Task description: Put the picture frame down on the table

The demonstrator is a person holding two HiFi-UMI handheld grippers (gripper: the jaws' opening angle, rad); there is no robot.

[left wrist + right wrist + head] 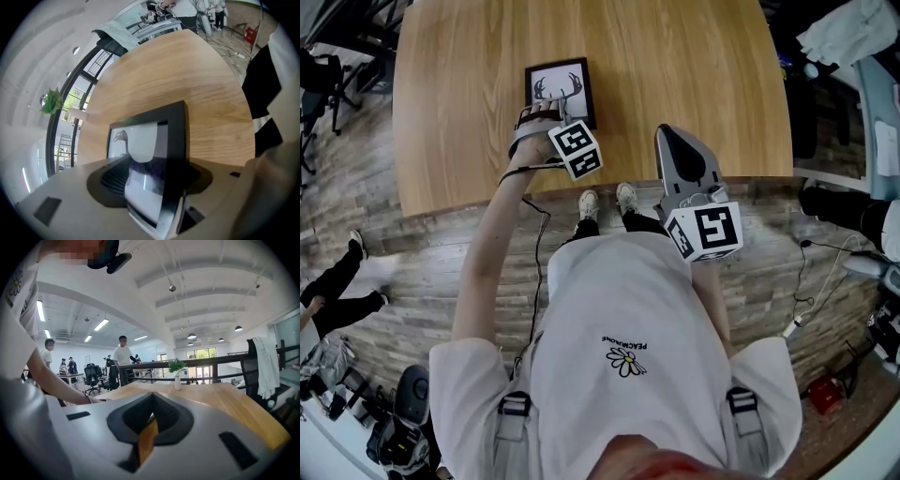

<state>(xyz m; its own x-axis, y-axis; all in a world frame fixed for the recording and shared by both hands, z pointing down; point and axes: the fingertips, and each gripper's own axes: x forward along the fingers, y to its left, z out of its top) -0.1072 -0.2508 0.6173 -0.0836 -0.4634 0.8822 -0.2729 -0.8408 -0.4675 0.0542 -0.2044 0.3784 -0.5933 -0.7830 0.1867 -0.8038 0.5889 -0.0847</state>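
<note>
The black picture frame [560, 89], with a white antler print, lies flat on the round wooden table [675, 66] near its front edge. My left gripper [542, 114] points steeply down over the frame's near edge. In the left gripper view the frame [150, 140] runs between the spread jaws of the left gripper [145, 185], and the ribbed left pad [112, 176] stands off its glass. My right gripper [673, 136] hovers to the right above the table edge, pointing almost level. In its own view the right gripper [149, 427] is shut, with nothing in it.
A small vase with a green plant [177, 373] stands at the table's far side [225, 399]. Beyond it are a railing, a chair draped with white cloth [260, 366] and several people [123, 352]. Cables lie on the plank floor [811, 281].
</note>
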